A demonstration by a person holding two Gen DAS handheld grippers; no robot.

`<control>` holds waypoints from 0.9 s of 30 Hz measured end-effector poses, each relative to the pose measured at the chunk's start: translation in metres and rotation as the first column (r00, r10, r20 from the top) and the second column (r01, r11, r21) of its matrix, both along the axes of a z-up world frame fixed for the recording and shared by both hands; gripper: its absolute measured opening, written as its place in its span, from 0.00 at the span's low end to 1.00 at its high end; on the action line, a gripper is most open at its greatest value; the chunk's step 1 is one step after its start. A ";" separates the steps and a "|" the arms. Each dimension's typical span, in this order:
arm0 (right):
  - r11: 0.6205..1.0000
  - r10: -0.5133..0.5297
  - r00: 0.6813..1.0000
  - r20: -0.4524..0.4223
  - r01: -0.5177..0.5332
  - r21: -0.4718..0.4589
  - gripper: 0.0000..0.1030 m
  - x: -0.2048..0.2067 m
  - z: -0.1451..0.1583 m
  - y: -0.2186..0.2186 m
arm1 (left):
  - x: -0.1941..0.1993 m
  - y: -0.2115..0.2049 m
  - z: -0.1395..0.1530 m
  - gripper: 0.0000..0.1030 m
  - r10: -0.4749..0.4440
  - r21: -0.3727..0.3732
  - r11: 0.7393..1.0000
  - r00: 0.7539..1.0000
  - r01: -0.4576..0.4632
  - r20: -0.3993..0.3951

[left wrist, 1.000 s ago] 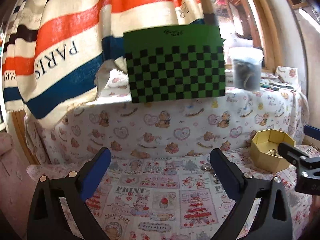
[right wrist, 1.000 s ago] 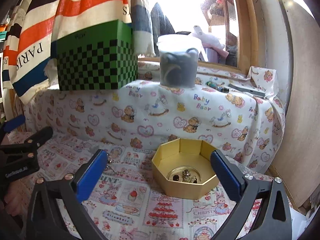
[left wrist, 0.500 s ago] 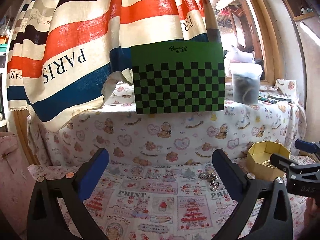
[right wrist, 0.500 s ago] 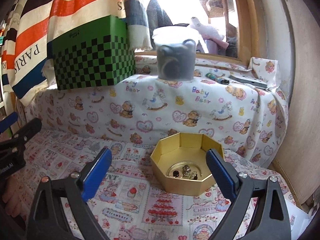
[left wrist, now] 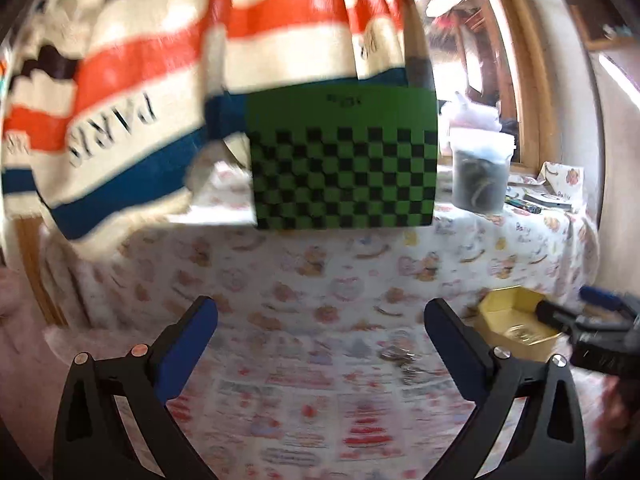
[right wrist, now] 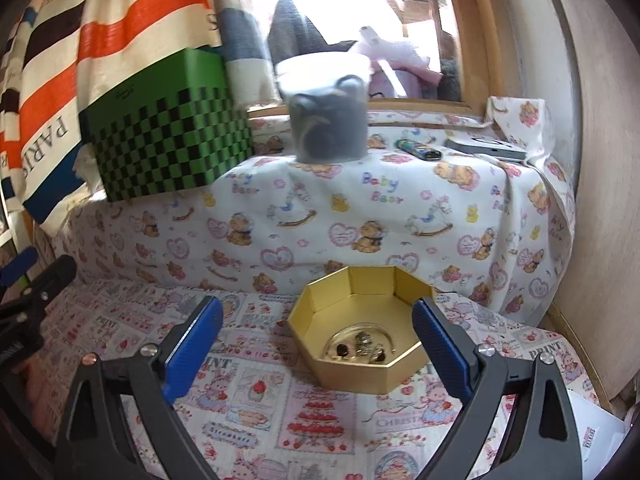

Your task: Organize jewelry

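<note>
- The left gripper (left wrist: 320, 322) sits low in its blurry picture, fingers wide apart with nothing between them.
- Some loose jewelry (left wrist: 402, 358) lies on the printed cloth (left wrist: 312, 384), lower right of middle, just left of the gold box (left wrist: 516, 326).
- The right gripper (right wrist: 318, 334) has its fingers wide apart too, holding nothing.
- The gold box sits in the lower middle of the right picture, with rings (right wrist: 362, 346) inside.
- A green checkered box (right wrist: 168, 144) stands upper left.
</note>
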State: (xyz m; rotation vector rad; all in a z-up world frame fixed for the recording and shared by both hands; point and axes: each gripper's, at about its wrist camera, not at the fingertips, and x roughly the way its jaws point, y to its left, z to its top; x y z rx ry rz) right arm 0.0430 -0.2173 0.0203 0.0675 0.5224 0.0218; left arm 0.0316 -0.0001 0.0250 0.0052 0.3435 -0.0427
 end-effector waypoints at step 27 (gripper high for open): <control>0.996 -0.087 0.996 -0.007 0.088 0.026 0.92 0.005 0.001 -0.026 | 0.137 -0.080 -0.068 0.26 -0.145 -0.087 0.989 0.723 0.118 -0.675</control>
